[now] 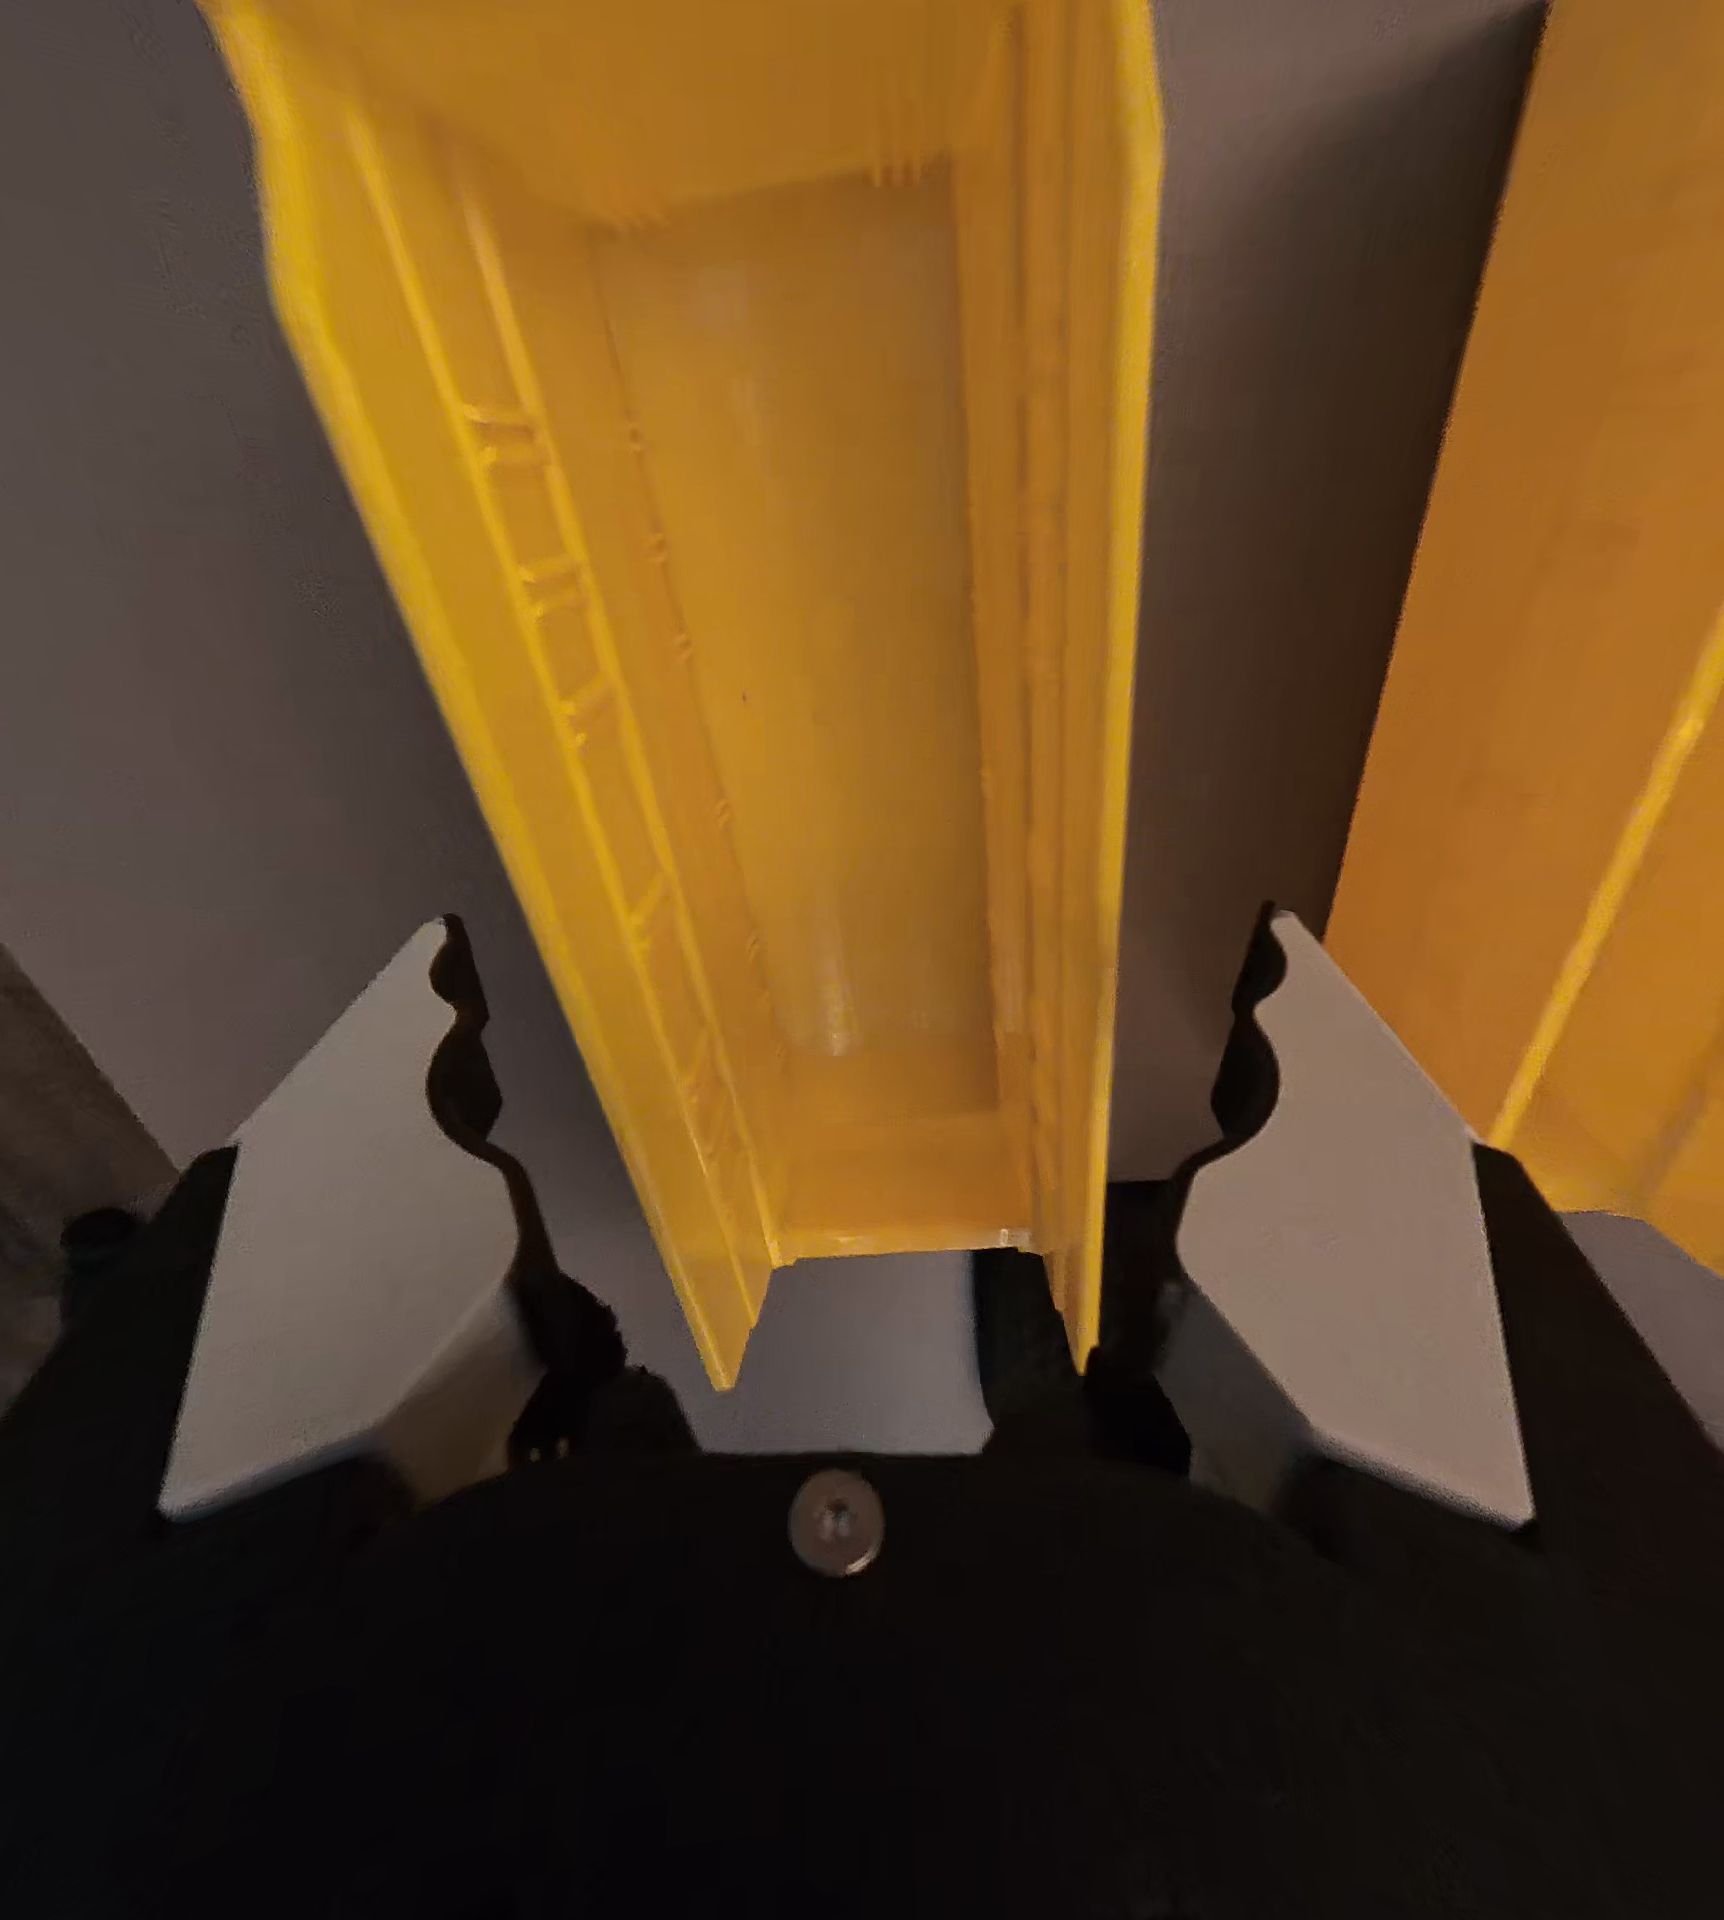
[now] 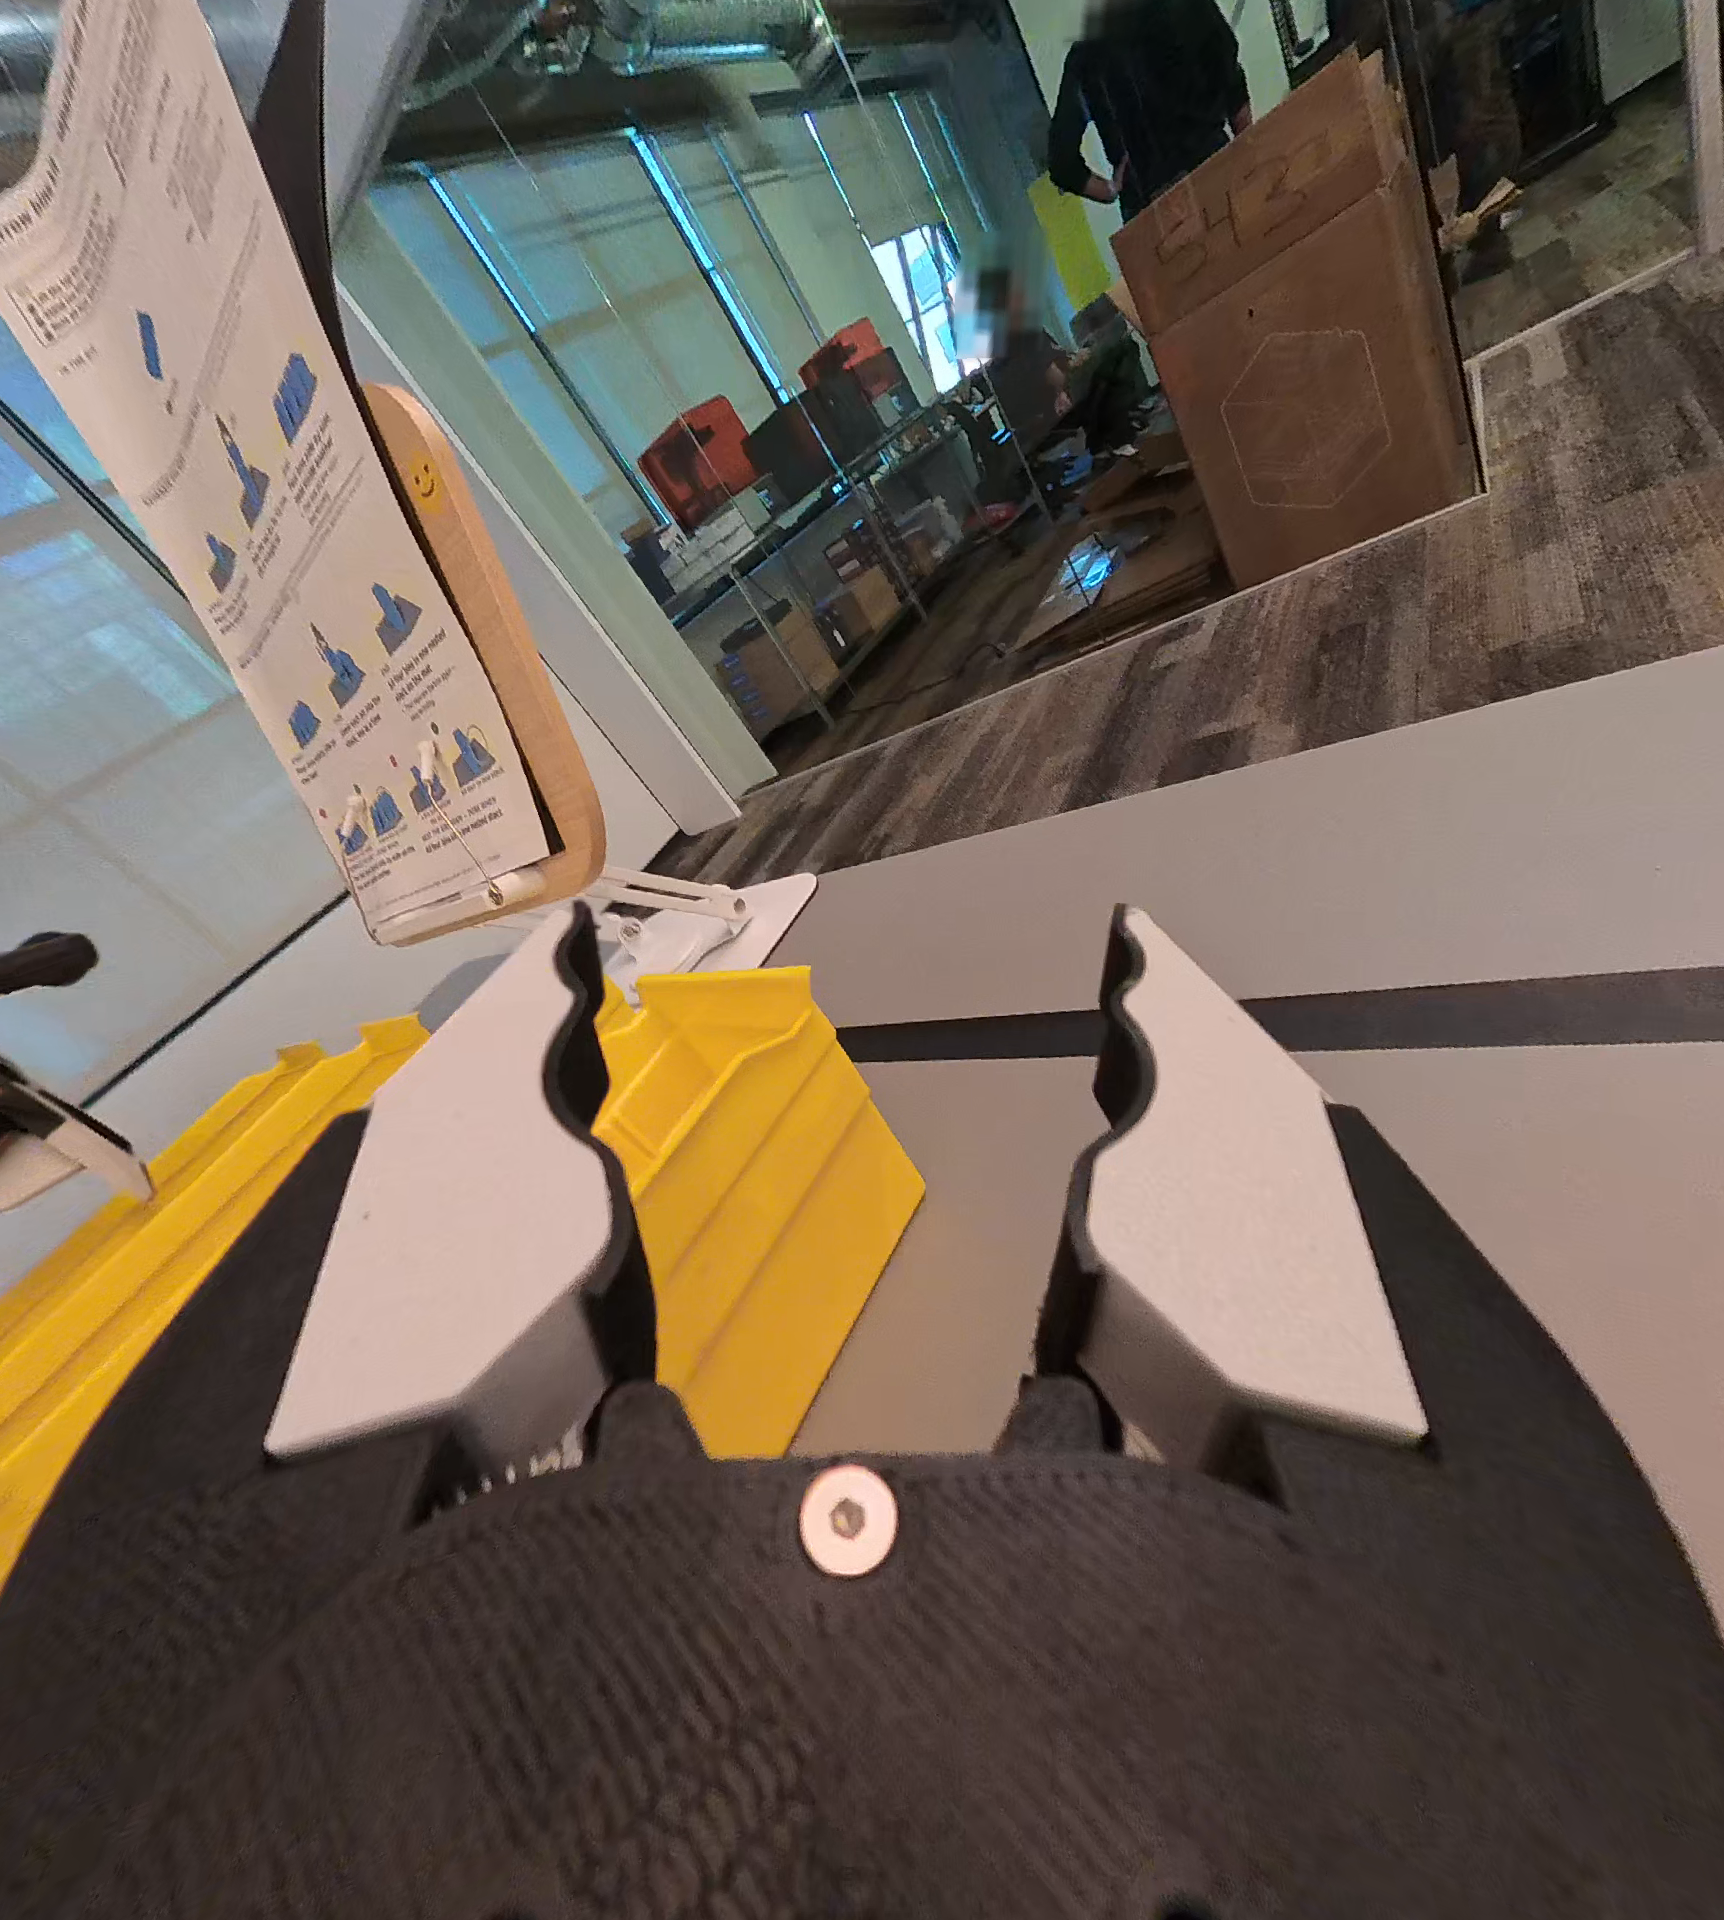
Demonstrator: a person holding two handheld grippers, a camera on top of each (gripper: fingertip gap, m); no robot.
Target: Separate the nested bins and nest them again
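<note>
My left claw (image 1: 863,935) stands wide apart astride a narrow yellow bin (image 1: 796,644), neither pad pressing it, though blur makes the right side hard to judge. A second yellow bin (image 1: 1606,623) lies just beside it. My right claw (image 2: 853,925) gapes empty above the grey desk (image 2: 1357,831), with the bins towards the desk's left edge.

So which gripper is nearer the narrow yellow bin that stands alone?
Left. The left gripper straddles the bin's near end, fingers clear of its walls; the right gripper hangs over a different bin and bare table.
</note>
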